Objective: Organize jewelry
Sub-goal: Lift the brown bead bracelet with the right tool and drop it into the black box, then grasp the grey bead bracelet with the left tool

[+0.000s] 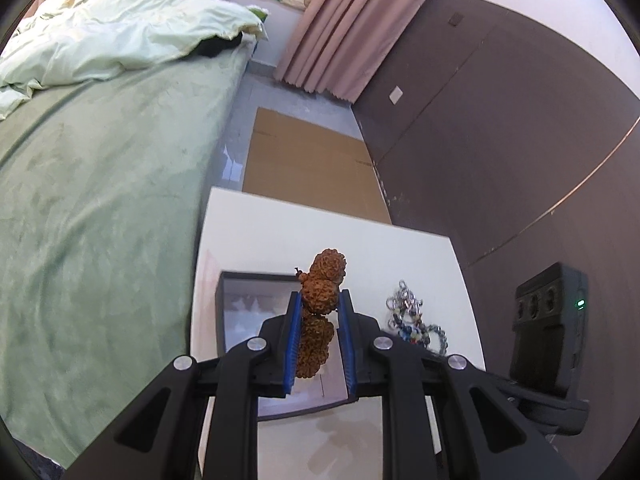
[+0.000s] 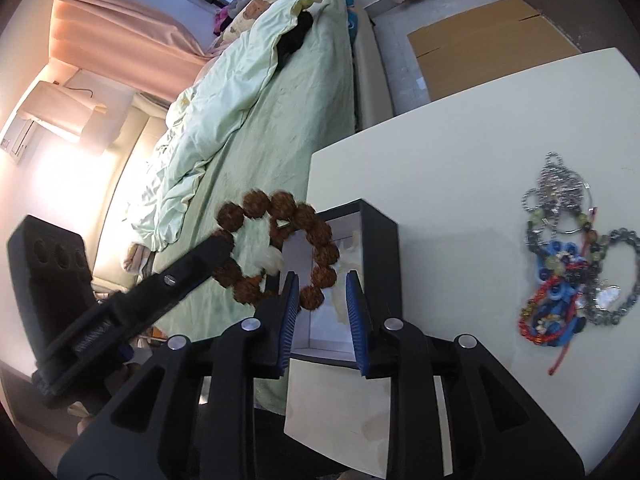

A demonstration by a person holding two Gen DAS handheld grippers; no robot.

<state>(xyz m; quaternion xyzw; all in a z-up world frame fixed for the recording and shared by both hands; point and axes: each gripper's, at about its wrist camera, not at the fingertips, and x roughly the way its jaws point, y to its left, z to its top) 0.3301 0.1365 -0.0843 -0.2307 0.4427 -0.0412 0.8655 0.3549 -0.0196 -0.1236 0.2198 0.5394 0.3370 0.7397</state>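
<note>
My left gripper [image 1: 320, 300] is shut on a brown knobbly-bead bracelet [image 1: 320, 296] and holds it above an open dark box [image 1: 240, 312] with a pale lining. In the right wrist view the bracelet [image 2: 280, 248] hangs as a ring from the left gripper [image 2: 218, 246] over the box [image 2: 380, 248]. My right gripper [image 2: 322, 292] is open and empty, just in front of the box. A tangled pile of jewelry [image 2: 572, 264] with chains and blue and red beads lies on the white table [image 2: 460, 140]; it also shows in the left wrist view [image 1: 412, 320].
A bed with a green sheet [image 1: 100, 200] runs along the table's left side. Flat cardboard [image 1: 308, 164] lies on the floor beyond the table. A brown wall panel [image 1: 500, 140] stands to the right.
</note>
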